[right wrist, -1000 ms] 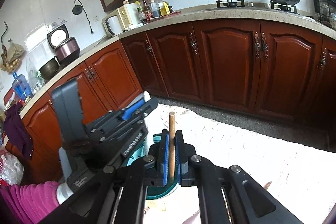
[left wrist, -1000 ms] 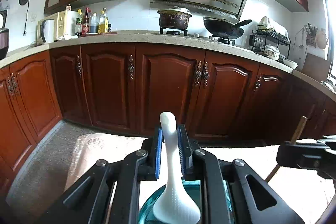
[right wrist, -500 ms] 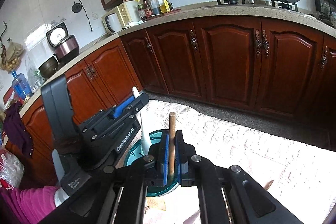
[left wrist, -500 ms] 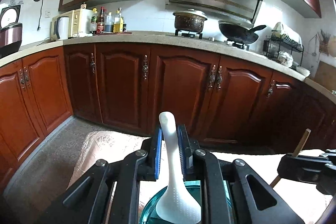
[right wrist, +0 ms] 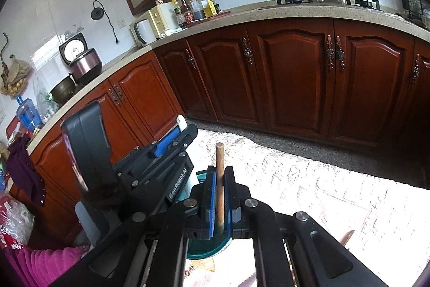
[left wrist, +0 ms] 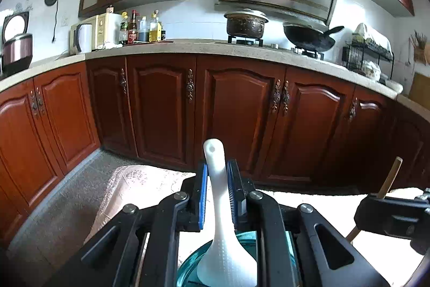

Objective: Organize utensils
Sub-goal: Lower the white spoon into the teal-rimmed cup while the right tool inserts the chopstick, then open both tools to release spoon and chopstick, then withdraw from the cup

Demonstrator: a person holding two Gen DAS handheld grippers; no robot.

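My left gripper [left wrist: 217, 174] is shut on a white rice paddle [left wrist: 220, 219], handle up, its dimpled blade hanging over a teal container [left wrist: 185, 270] below. In the right wrist view the left gripper [right wrist: 174, 141] sits at the left, above the teal container [right wrist: 204, 246], with the paddle's tip [right wrist: 181, 123] showing. My right gripper [right wrist: 220, 174] is shut on a brown wooden handle [right wrist: 219, 179] held upright; its lower end is hidden. That handle [left wrist: 389, 176] and the right gripper [left wrist: 384, 214] show at the right of the left wrist view.
A patterned white cloth [right wrist: 309, 184] covers the table. Red-brown cabinets [left wrist: 236, 114] run behind, with a counter carrying a pot [left wrist: 246, 23], a wok [left wrist: 309, 38], bottles [left wrist: 139, 28] and a kettle [left wrist: 83, 38]. A rice cooker [right wrist: 83, 63] stands at the left.
The left gripper with the paddle has risen and tilted its view up over the teal container. The right gripper with the wooden handle has barely moved.
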